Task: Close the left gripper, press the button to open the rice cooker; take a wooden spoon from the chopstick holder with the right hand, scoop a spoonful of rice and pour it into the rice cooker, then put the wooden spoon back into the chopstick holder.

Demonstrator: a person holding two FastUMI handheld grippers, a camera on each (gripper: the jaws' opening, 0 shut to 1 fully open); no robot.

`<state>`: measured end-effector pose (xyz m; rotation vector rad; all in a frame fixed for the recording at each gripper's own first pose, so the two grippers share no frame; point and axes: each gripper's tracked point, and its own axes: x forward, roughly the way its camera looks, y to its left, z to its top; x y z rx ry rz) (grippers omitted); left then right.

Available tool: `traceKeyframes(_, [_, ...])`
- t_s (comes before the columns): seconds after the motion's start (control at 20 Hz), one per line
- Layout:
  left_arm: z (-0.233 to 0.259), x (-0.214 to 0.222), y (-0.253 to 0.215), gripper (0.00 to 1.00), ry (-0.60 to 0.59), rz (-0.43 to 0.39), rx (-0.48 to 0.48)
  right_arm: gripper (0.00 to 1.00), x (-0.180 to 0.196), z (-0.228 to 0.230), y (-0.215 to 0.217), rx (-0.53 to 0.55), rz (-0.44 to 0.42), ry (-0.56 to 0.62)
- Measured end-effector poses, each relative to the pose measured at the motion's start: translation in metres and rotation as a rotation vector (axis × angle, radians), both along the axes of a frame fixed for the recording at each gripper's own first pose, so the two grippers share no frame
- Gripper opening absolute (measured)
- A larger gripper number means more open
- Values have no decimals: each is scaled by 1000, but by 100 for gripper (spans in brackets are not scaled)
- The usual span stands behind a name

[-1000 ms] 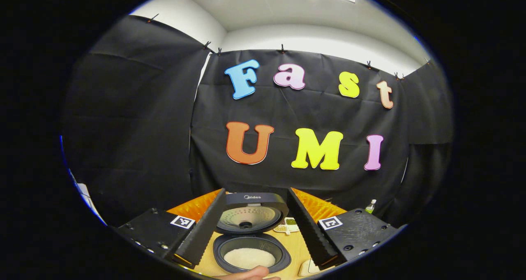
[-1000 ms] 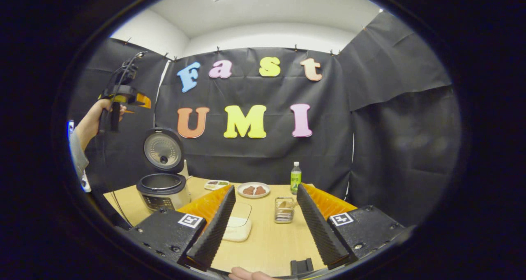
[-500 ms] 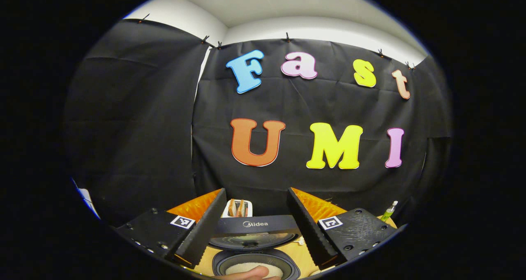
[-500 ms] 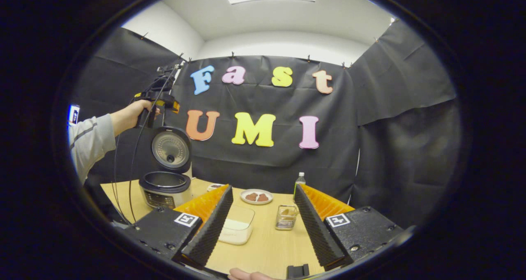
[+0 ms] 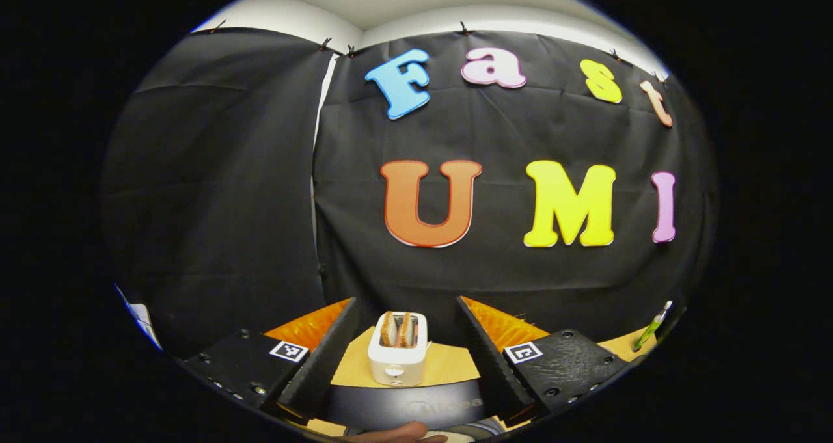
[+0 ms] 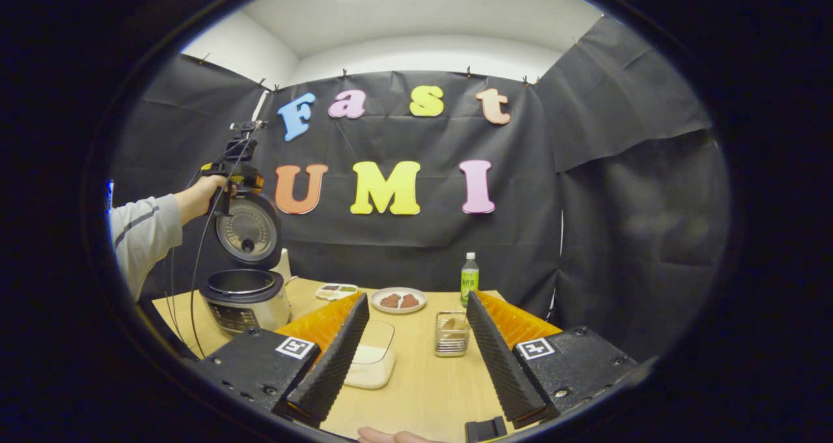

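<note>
In the right gripper view, the right gripper (image 6: 413,358) hangs low over the wooden table (image 6: 423,391), its fingers spread wide with nothing between them. Just past its left finger lies a clear box of rice (image 6: 372,360). Ahead, between the fingers, stands the wire chopstick holder (image 6: 450,335) with the wooden spoon (image 6: 452,324) in it. Farther back are a plate (image 6: 398,300), a small tray (image 6: 336,291) and a green bottle (image 6: 469,279). At the left the rice cooker (image 6: 242,295) stands with its lid (image 6: 248,229) raised upright. A hand (image 6: 198,196) in a grey sleeve holds the left gripper (image 6: 235,177) at the lid's top edge.

In the left gripper view, the left gripper (image 5: 403,358) is wide open and grips nothing; the dark lid edge (image 5: 407,404) lies just below its fingers. Beyond stands a white toaster (image 5: 398,347) with bread in its slots.
</note>
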<state>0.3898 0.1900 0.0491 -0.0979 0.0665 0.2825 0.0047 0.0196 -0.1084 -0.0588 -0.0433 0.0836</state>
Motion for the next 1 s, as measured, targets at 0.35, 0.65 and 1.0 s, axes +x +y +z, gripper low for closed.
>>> traceKeyframes(0.35, [-1,-23,-18,95,-5,-44,-43,99,-11,-11,13,26,46,16])
traceKeyframes(0.65, [-15,-59,-34,96,3,-41,-40,99,-36,-14,1,27,54,-7])
traceKeyframes(1.0, [-56,-108,-59,96,38,-57,-38,98,-58,-16,-14,44,29,2])
